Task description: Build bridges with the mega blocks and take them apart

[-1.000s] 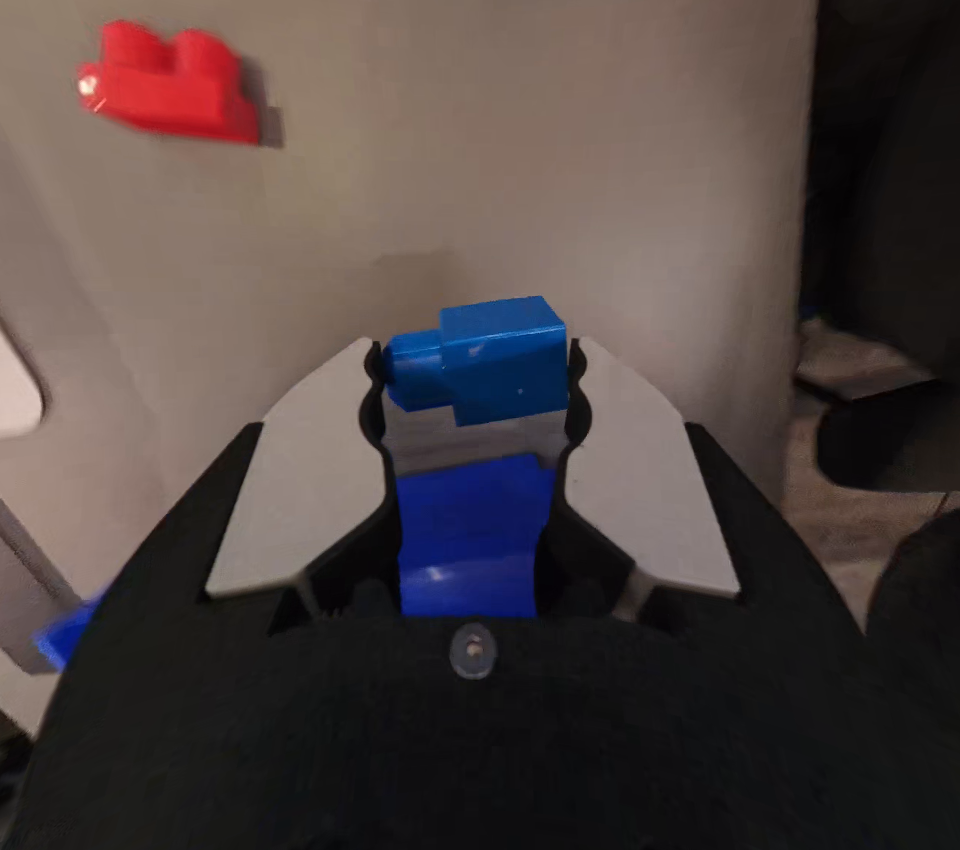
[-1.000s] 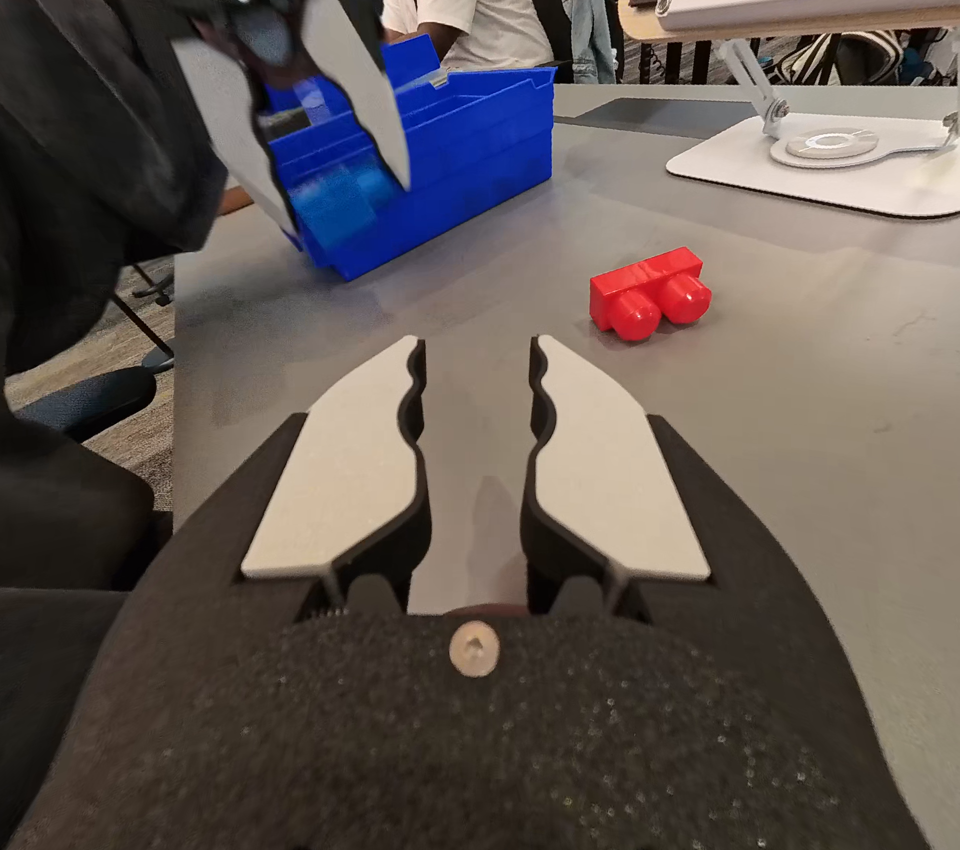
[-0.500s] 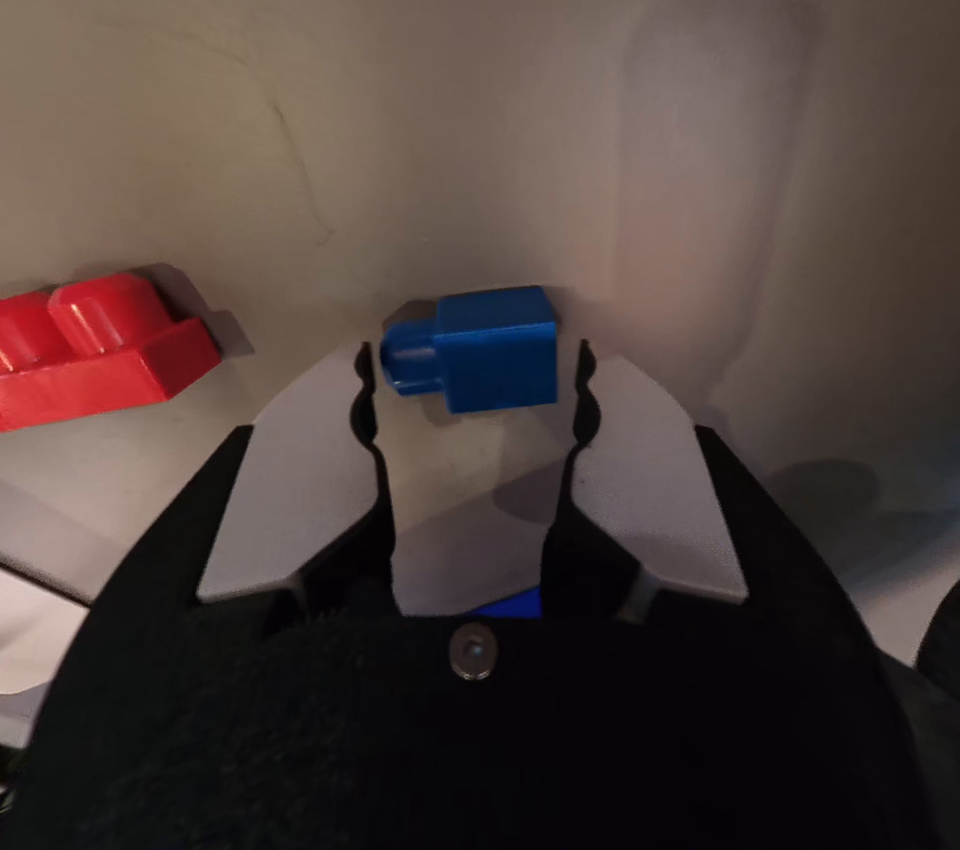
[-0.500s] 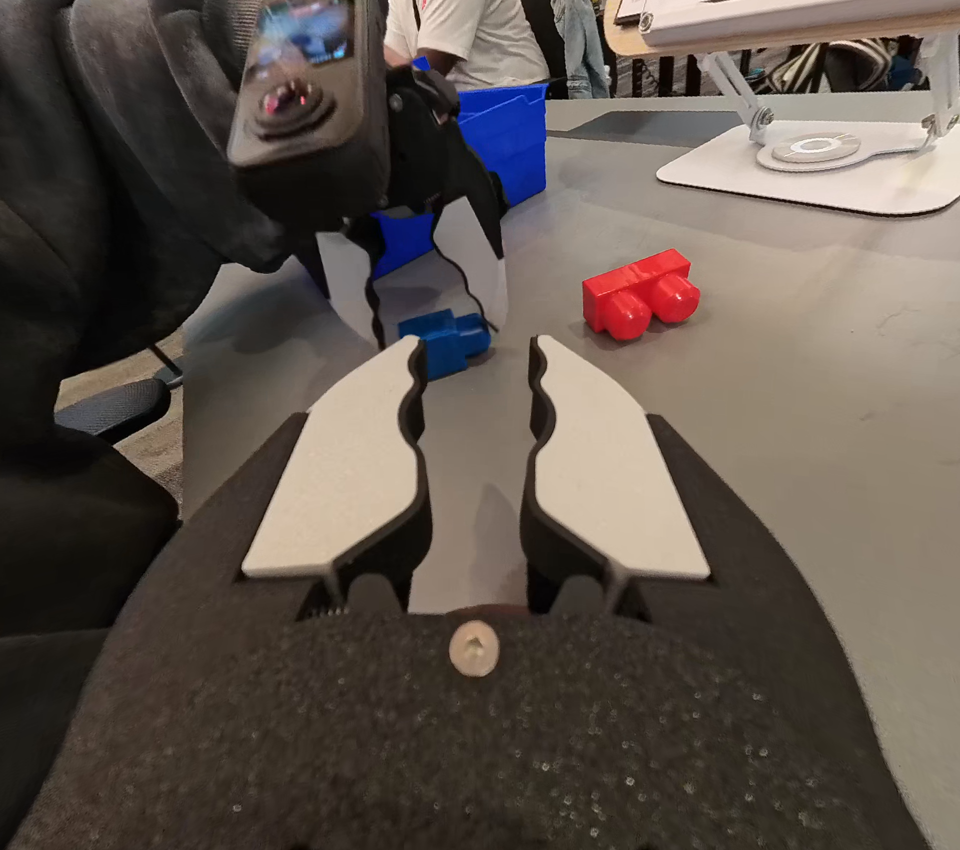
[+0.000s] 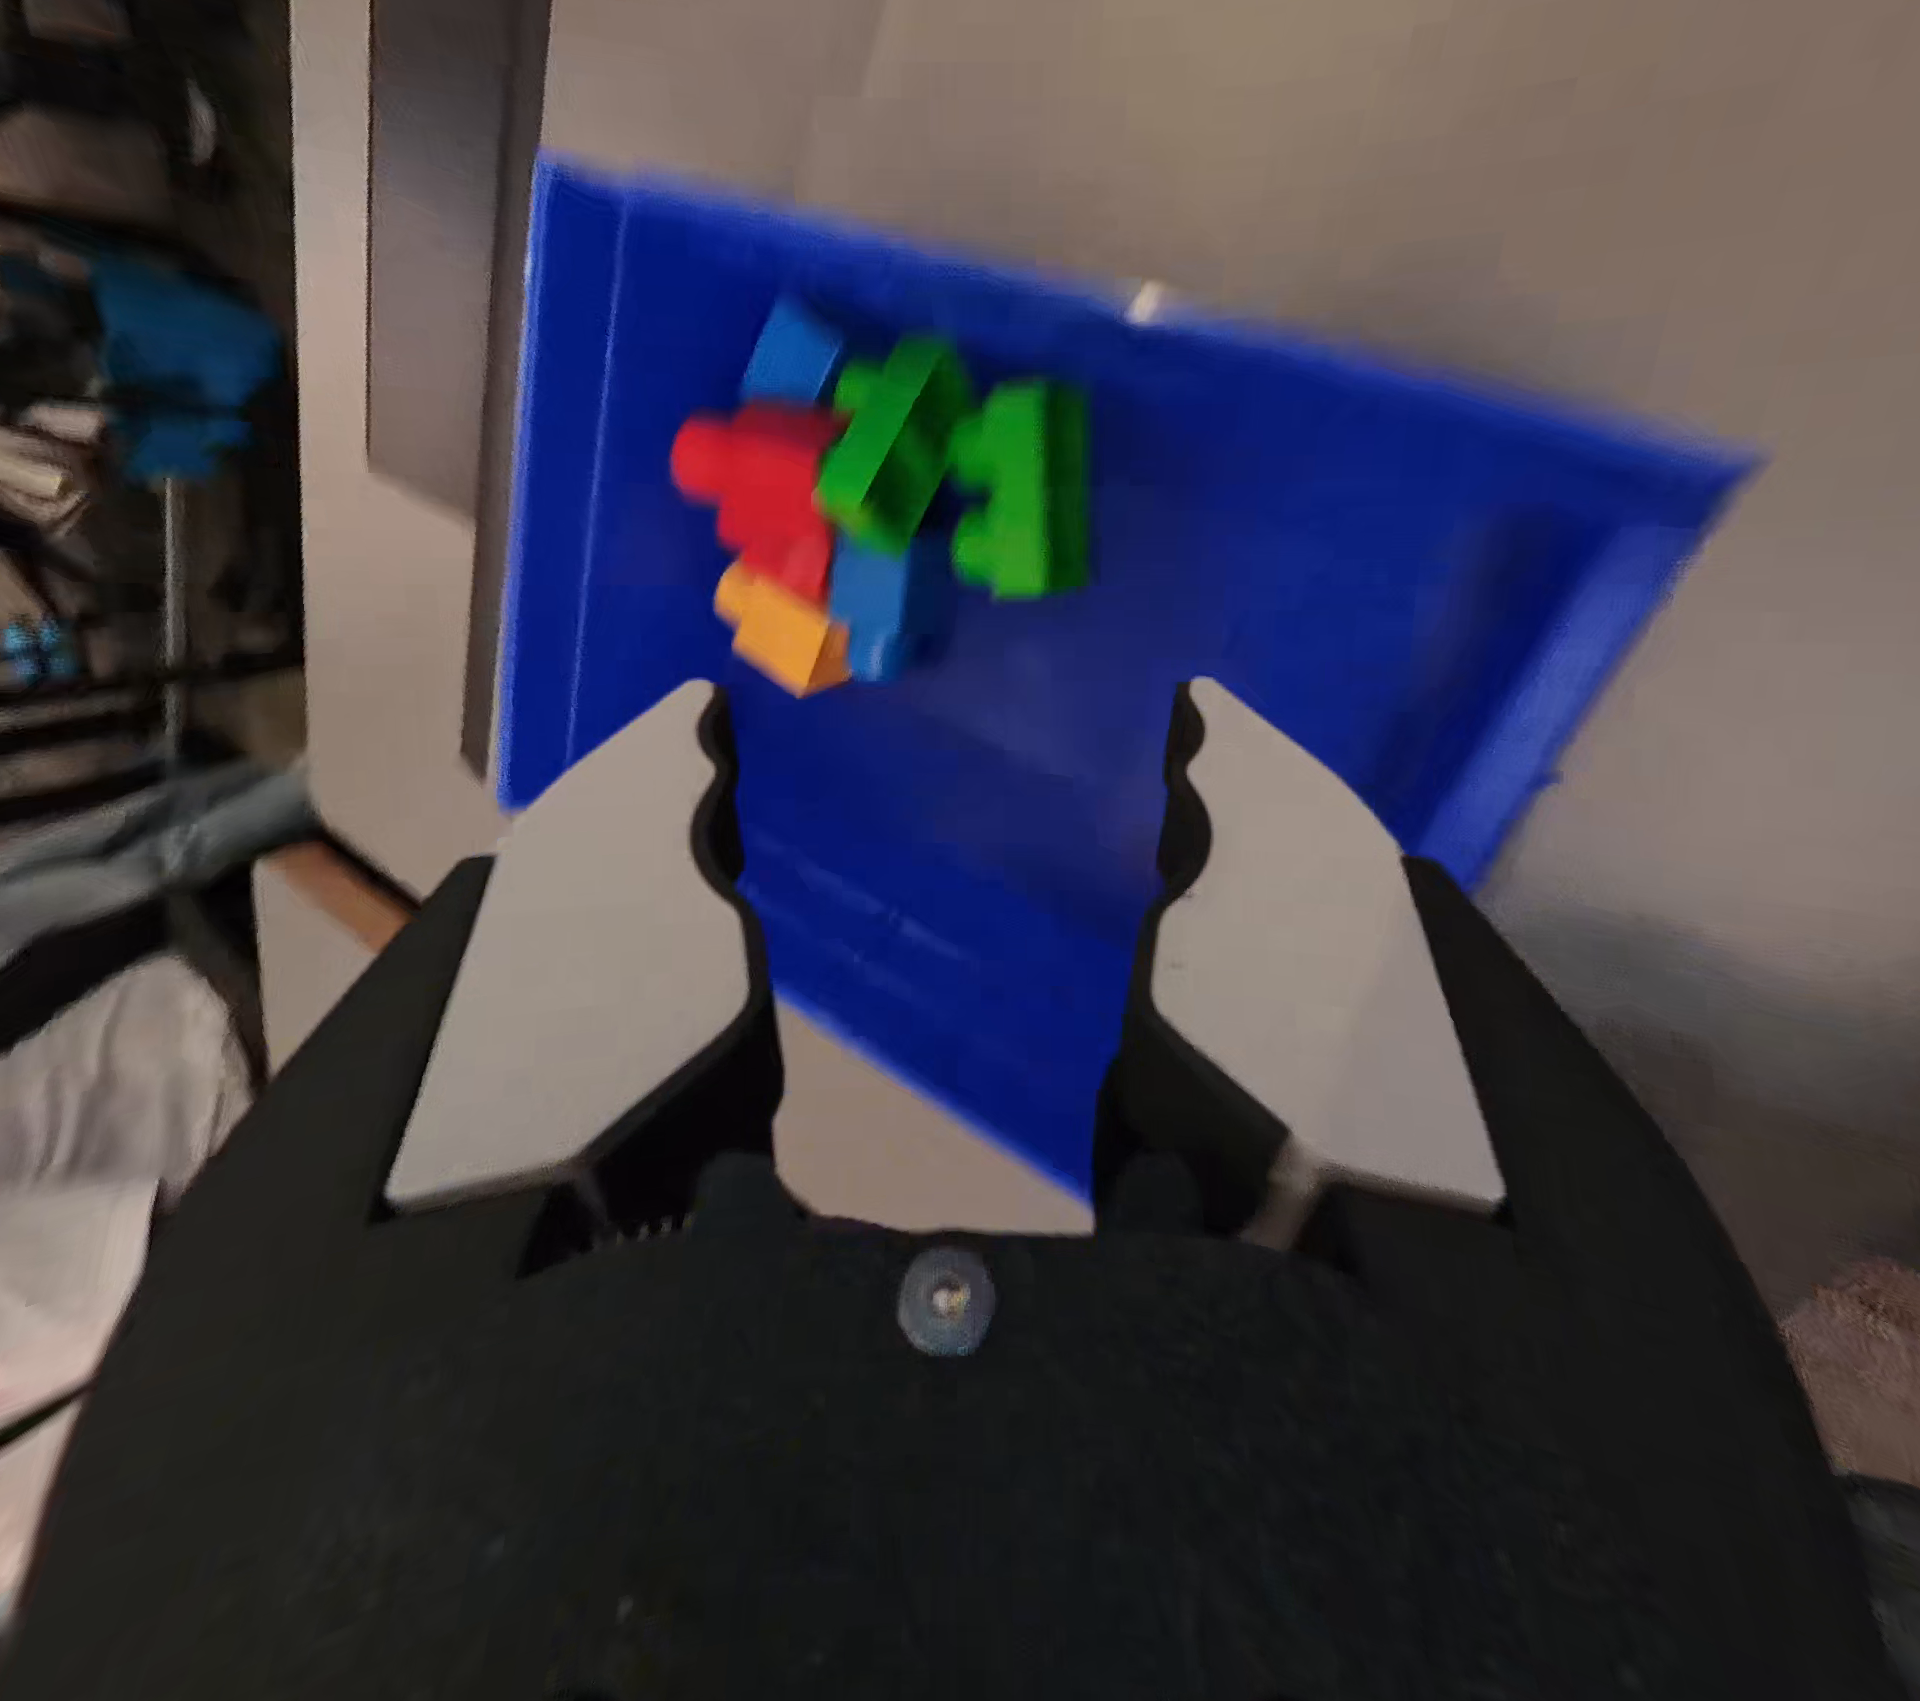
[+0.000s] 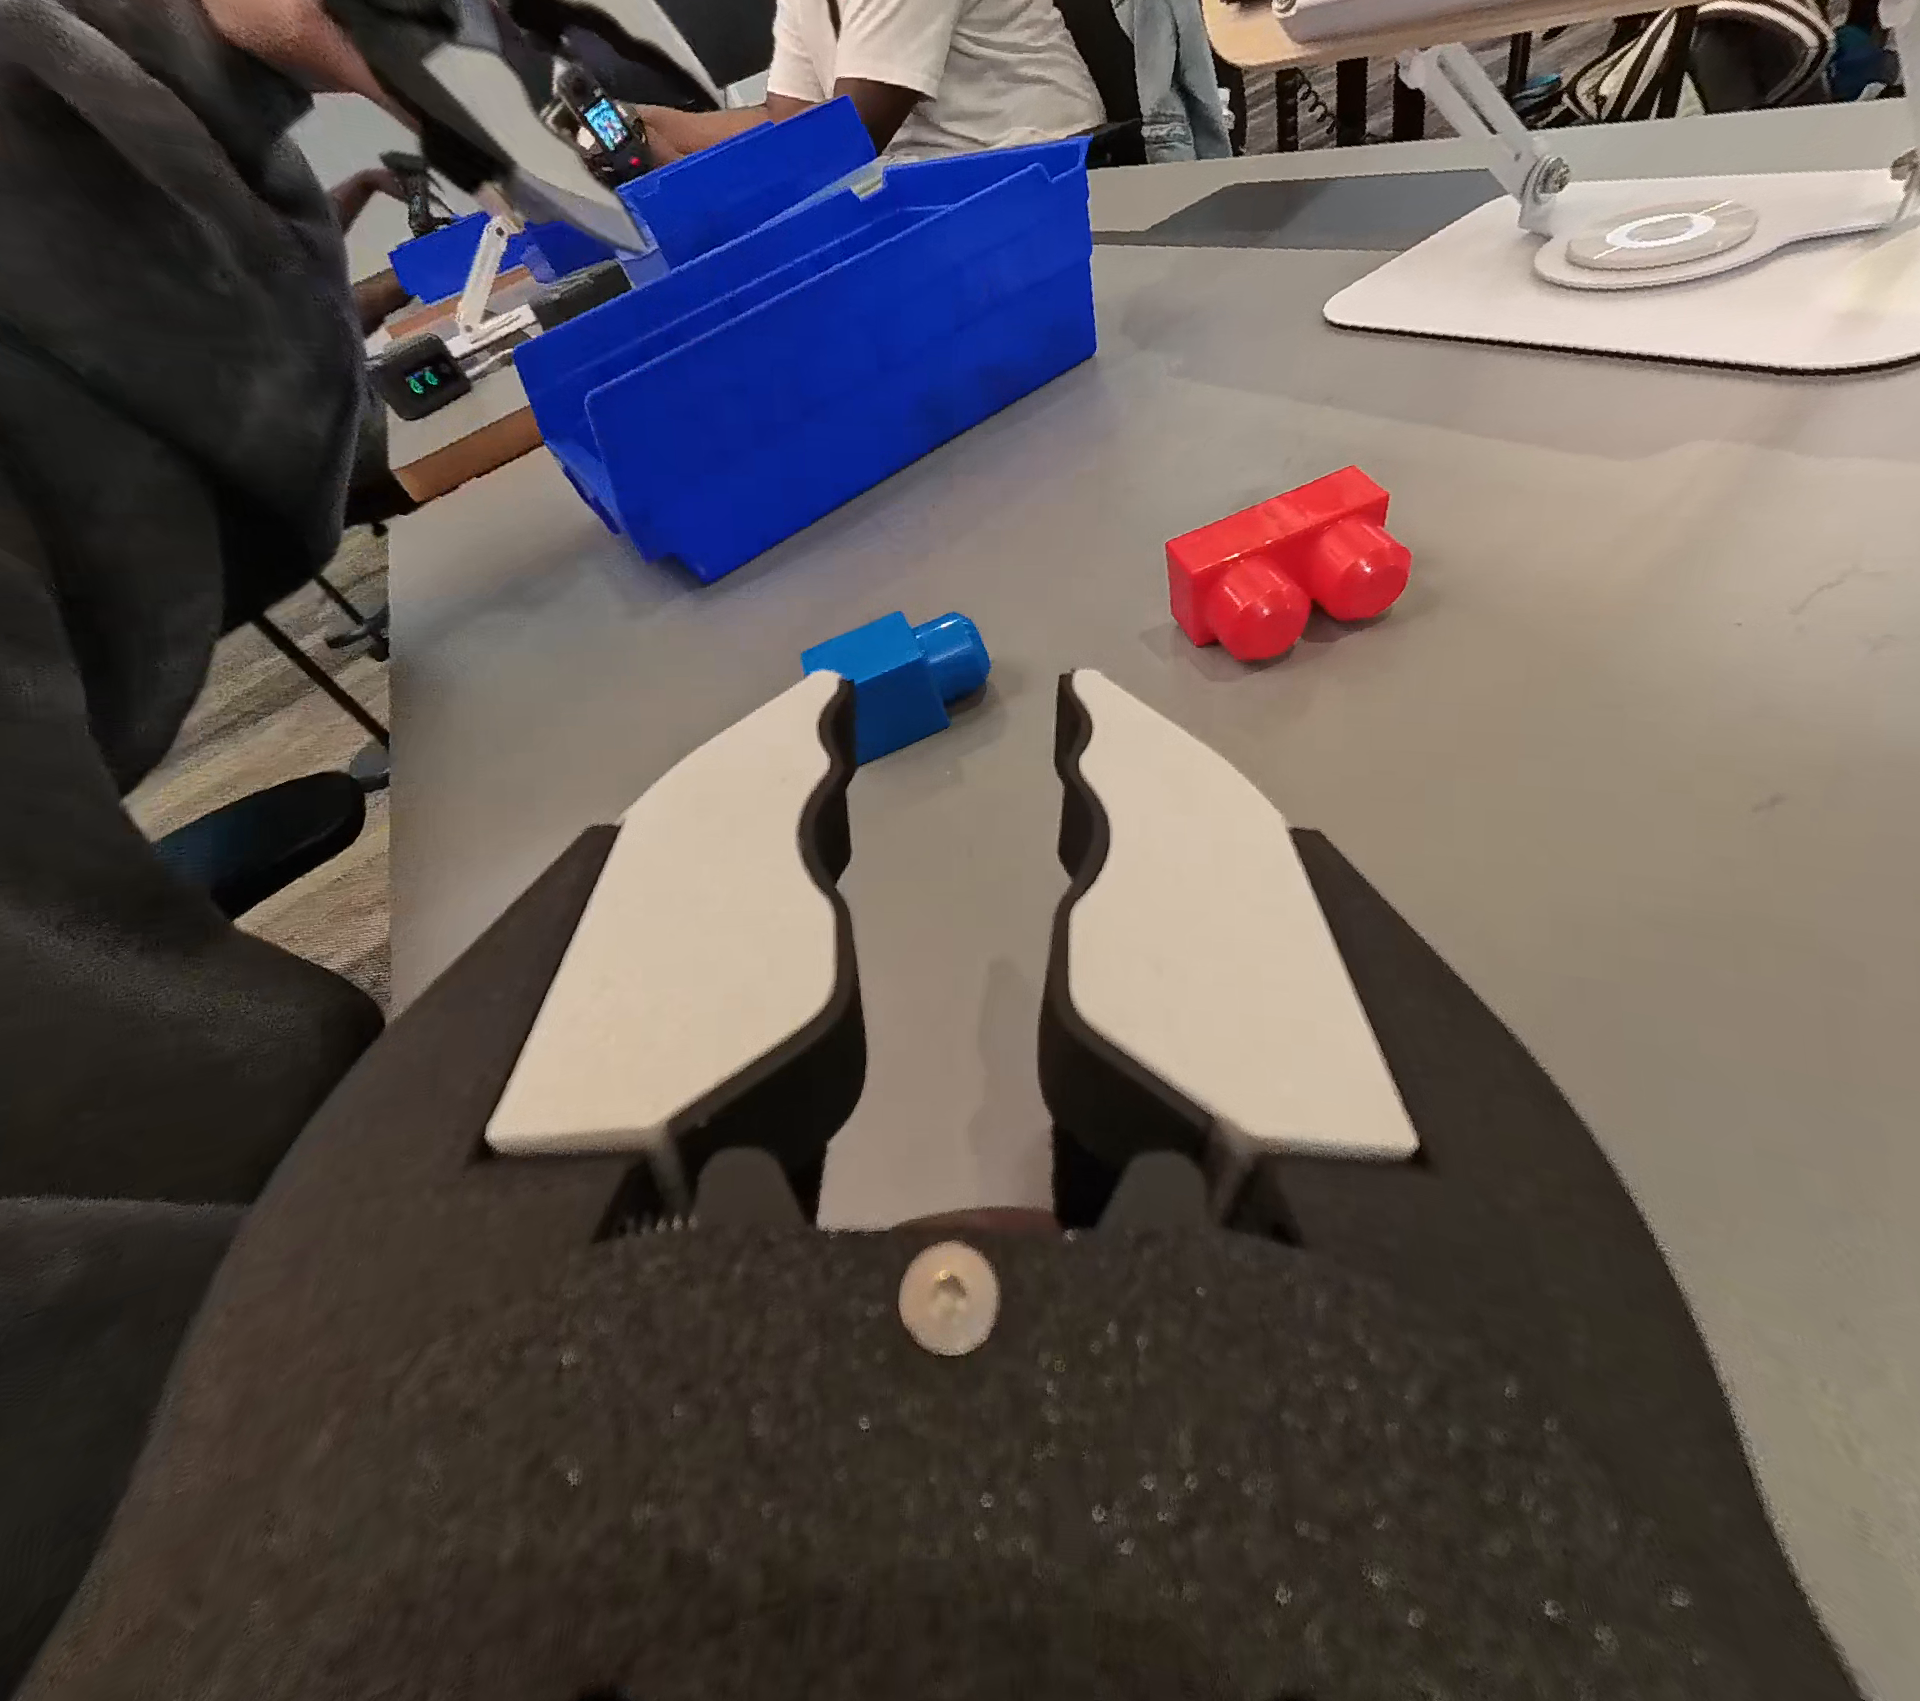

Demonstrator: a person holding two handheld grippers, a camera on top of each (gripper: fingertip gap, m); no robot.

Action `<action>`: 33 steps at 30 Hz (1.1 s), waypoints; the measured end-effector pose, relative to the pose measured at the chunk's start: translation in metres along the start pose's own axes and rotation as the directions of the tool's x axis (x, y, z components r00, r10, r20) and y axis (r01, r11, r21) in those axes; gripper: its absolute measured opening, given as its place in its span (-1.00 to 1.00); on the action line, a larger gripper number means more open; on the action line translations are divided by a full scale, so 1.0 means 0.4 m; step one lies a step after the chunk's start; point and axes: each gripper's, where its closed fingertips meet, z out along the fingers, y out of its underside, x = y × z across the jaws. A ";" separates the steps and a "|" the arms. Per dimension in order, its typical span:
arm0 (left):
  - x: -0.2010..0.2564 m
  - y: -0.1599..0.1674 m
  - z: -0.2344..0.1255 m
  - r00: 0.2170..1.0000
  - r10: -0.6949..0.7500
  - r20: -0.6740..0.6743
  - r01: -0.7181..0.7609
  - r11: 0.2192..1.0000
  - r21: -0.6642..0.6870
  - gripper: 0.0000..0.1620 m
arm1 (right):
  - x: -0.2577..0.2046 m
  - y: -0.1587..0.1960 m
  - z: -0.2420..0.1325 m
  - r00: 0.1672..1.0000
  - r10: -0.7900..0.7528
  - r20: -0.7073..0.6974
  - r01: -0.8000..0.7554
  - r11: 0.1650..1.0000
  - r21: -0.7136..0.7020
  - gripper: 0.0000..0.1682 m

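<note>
A blue one-stud block (image 6: 899, 680) lies on its side on the grey table, just ahead of my right gripper (image 6: 951, 690), which is open and empty. A red two-stud block (image 6: 1286, 562) lies on its side to the right of it. My left gripper (image 5: 951, 701) is open and empty, held above the blue bin (image 5: 1299, 571); it also shows high up in the right wrist view (image 6: 582, 124). In the bin lie several blocks: green (image 5: 1023, 493), red (image 5: 764, 477), orange (image 5: 779, 633) and blue (image 5: 888, 602). The left wrist view is blurred.
The blue bin (image 6: 831, 363) stands at the table's back left. A white stand (image 6: 1621, 269) holding an instruction sheet is at the back right. A person in a white shirt (image 6: 935, 10) sits beyond the table. The table's left edge (image 6: 390, 716) runs close to the bin. My right gripper is the nearer one to the blue one-stud block (image 6: 899, 680): about 11 cm, against 25 cm.
My left gripper let go of the blue one-stud block on the table, then rose and swung over the blue bin. My right gripper has barely moved.
</note>
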 end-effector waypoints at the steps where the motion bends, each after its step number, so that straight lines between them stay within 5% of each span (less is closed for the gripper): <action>1: -0.024 0.040 0.028 1.000 0.002 0.001 -0.002 0.999 -0.047 -0.06 | 0.001 0.000 0.002 1.000 0.006 0.003 -0.006 1.000 -0.002 -0.57; 5: -0.076 0.139 0.160 0.993 0.048 -0.104 -0.069 0.976 -0.206 -0.05 | 0.001 0.003 0.012 1.000 0.014 0.010 -0.014 1.000 -0.015 -0.57; 12: -0.180 0.177 0.323 0.970 0.081 -0.230 -0.145 0.950 -0.276 -0.08 | -0.001 0.000 0.021 1.000 -0.006 0.005 0.006 1.000 -0.012 -0.56; 33: -0.131 0.171 0.424 0.881 0.266 -0.392 -0.404 0.854 -0.328 -0.15 | 0.000 -0.005 0.017 1.000 -0.003 0.001 0.003 1.000 0.008 -0.55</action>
